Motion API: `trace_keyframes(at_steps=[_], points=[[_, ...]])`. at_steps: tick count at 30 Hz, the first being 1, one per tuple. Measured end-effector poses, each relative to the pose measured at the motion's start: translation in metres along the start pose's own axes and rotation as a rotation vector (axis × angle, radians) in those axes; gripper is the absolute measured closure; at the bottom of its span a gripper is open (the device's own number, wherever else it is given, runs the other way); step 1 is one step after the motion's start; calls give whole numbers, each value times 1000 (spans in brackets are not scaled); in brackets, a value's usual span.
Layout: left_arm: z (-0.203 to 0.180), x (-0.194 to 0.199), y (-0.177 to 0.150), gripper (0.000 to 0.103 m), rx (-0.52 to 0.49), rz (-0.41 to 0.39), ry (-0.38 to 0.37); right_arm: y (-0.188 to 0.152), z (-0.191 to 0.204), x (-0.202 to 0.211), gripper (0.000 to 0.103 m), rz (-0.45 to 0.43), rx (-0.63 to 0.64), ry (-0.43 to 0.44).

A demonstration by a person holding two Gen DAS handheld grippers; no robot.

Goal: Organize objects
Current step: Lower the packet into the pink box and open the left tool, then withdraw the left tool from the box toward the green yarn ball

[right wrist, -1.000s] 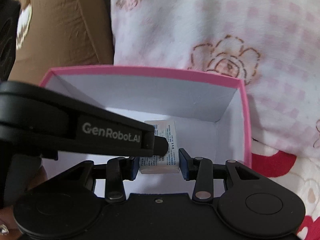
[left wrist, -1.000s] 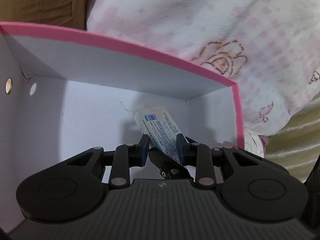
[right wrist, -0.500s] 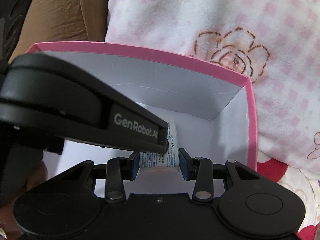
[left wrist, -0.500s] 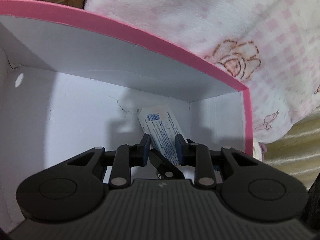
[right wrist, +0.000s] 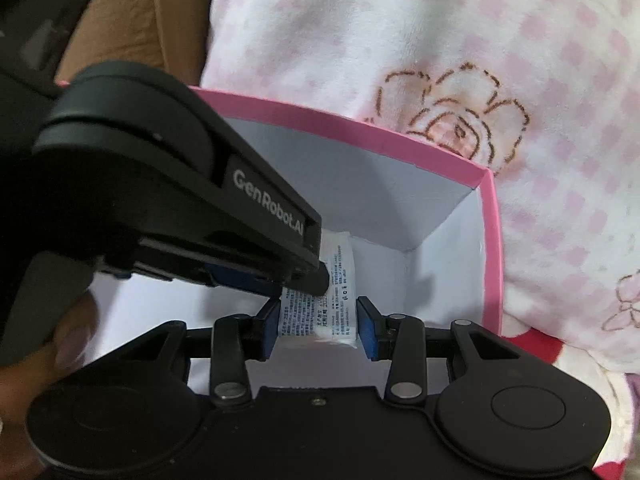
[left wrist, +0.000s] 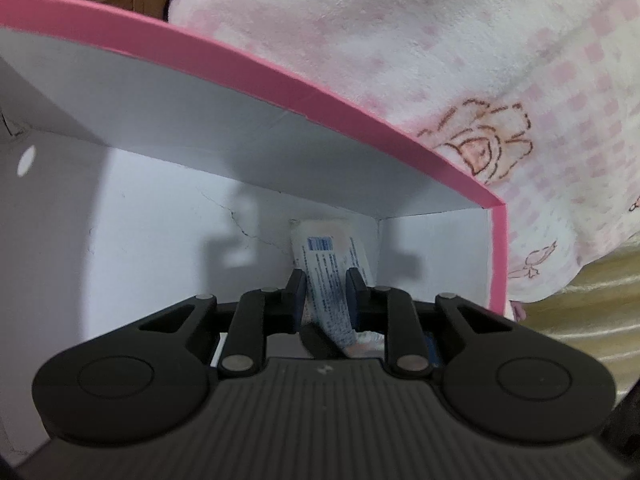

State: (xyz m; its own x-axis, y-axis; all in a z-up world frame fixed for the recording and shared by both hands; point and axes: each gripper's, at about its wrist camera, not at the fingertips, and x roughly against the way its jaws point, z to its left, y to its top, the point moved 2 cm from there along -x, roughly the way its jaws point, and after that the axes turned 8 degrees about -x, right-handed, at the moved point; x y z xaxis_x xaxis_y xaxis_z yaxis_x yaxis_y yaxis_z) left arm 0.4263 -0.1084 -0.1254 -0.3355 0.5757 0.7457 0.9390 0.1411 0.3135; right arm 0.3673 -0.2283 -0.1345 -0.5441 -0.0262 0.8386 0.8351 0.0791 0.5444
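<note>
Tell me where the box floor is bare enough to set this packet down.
Bare white floor fills the pink-rimmed box left of the packet, out to the side wall with the round hole. It is crowded at the far right corner, where both the left gripper and right gripper clamp the packet.

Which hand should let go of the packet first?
Probably the left. Its fingers pinch the packet partway along, inside the box, while the right grips the packet's end squarely and could lower it alone.
</note>
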Motion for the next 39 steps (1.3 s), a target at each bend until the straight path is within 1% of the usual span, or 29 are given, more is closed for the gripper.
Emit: trace_keyframes(at_steps=[2,4,6,8,11,13,15,17,18,20,21,22,23,24,25,27,28,29,30,32,34,36,37,39], points=[[-4,-2,-1,83,-5,10,8,-7,1,9,56,4,11,26],[-8,-4,-3,84,-16,16,23,-16,6,16,57,6,61,2],[-11,-6,-5,84,-27,11,44,-24,10,27,57,-24,87,-7],[-15,-7,-7,84,-31,12,54,-30,6,36,58,-40,54,13],[-24,3,-10,84,-53,-6,54,-39,-5,49,58,-56,-12,41],[-31,13,-11,84,-77,-24,59,-47,-13,60,58,-71,-49,99],[-37,25,-14,84,-90,-30,57,-54,-17,68,58,-72,-55,124],[-40,36,-18,84,-72,-24,26,-61,-17,76,58,-82,-41,130],[-44,38,-13,84,-65,-25,21,-64,-17,79,57,-84,-40,132],[-46,61,-20,84,-90,-47,35,-69,-17,88,57,-89,-52,148],[-42,72,-21,84,-107,-57,45,-66,-29,88,57,-92,-58,159],[-48,81,-24,84,-131,-65,54,-71,-24,92,57,-94,-63,166],[-38,90,-23,83,-149,-70,59,-65,-27,93,57,-97,-66,172],[-41,99,-30,83,-166,-73,67,-63,-29,98,57,-101,-68,179],[-40,116,-44,83,-187,-73,78,-49,-25,96,56,-106,-71,183],[-50,132,-56,82,-233,-71,106,-50,-17,109,55,-114,-79,198],[-52,140,-64,80,-263,-64,124,-55,-12,124,55,-117,-81,208],[-56,147,-70,79,-291,-58,136,-59,-12,130,55,-121,-83,213],[-59,155,-74,77,-307,-56,143,-59,-15,130,54,-124,-83,213],[-64,165,-85,75,-322,-61,151,-63,-11,143,54,-136,-67,210],[-69,180,-95,69,-334,-67,153,-65,-6,156,50,-149,-47,207],[-74,189,-103,63,-349,-72,166,-64,-6,164,42,-163,-38,194],[-76,194,-106,62,-359,-76,173,-65,-5,166,39,-166,-40,188],[-79,206,-114,57,-379,-86,180,-67,-5,170,28,-166,-55,179]])
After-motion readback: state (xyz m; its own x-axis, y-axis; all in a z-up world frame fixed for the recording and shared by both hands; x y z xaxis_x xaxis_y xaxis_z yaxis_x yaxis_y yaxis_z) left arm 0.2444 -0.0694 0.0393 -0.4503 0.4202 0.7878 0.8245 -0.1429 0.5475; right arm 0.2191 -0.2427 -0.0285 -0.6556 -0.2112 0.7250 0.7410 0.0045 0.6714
